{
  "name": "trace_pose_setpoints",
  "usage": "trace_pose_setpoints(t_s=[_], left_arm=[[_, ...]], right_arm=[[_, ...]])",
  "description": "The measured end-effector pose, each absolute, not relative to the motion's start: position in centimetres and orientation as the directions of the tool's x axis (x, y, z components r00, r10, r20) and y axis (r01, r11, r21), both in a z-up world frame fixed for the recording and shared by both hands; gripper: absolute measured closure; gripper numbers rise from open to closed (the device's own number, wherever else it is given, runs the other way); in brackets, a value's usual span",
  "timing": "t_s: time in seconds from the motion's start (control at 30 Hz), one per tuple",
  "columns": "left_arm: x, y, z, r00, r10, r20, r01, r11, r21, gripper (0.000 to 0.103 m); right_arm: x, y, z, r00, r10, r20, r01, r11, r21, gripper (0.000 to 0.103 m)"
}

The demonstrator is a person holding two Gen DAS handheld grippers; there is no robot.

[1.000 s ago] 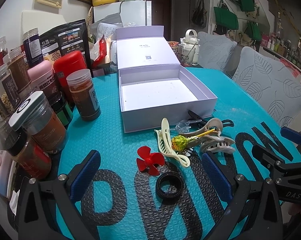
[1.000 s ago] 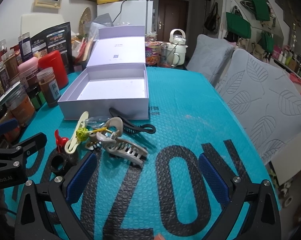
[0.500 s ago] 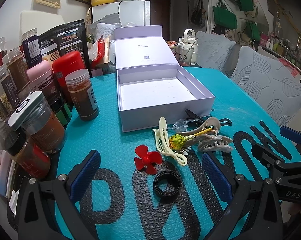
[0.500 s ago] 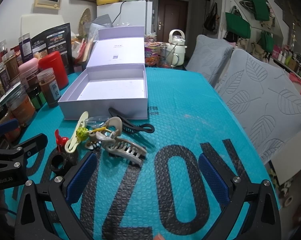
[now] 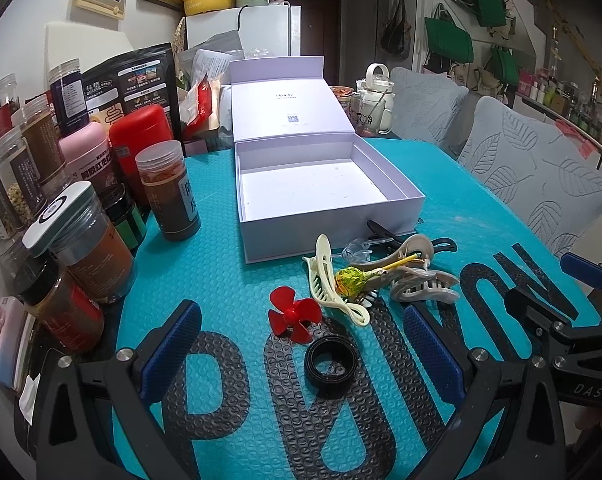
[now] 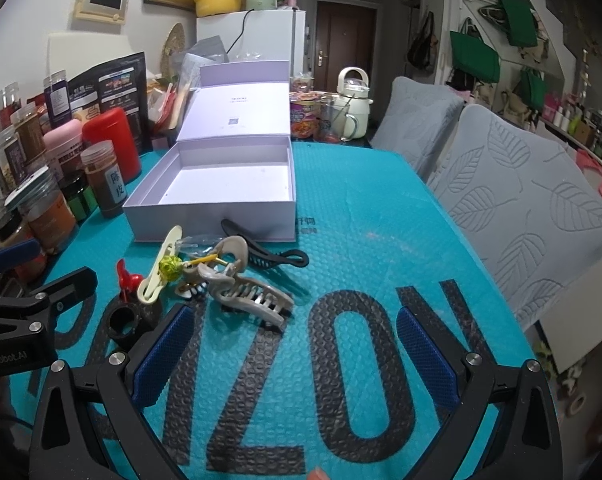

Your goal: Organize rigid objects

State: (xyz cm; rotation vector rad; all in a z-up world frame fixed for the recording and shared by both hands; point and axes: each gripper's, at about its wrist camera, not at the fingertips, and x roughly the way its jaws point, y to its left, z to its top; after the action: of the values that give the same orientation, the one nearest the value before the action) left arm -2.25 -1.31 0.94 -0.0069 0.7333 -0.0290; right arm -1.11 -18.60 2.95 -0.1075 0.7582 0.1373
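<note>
The open lavender box (image 5: pixel 325 184) is sitting on the teal bubble-textured mat (image 5: pixel 221 272), its lid (image 5: pixel 289 108) leaning back behind it and its white floor bare. The loose items are lying in a cluster just in front of the box's near wall. Closest to that wall is lying a black hair clip (image 6: pixel 269 254); a clear plastic clip (image 5: pixel 357 250) is sitting beside it. A cream hair claw (image 5: pixel 329 280) is lying to the left of the cluster, a green-wrapped lollipop (image 5: pixel 351 279) is resting against it, and a taupe hair claw (image 6: pixel 249 296) is lying on the cluster's right side. Farther from the box, a red propeller (image 5: pixel 295 314) and a black ring (image 5: pixel 331 364) are lying apart from each other on the mat's black lettering. Jars and canisters (image 5: pixel 101 216) are standing to the left of the box. The left gripper (image 5: pixel 301 346) is hovering with its blue-padded fingers spread wide, the ring lying between them, untouched. The right gripper (image 6: pixel 293 354) is likewise hovering spread wide over bare mat, to the right of the taupe claw, pinching nothing.
</note>
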Motion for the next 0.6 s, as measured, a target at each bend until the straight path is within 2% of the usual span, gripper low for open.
trace_pose_setpoints(t_s=[0.6], left_arm=[[-3.5,-1.3,0.3,0.735,-0.098,-0.671,0.092,0.995,-0.044,0.0]], right_arm=[[-3.7,-18.6,3.4,0.751,0.123,-0.649,-0.185,0.982,-0.028,0.0]])
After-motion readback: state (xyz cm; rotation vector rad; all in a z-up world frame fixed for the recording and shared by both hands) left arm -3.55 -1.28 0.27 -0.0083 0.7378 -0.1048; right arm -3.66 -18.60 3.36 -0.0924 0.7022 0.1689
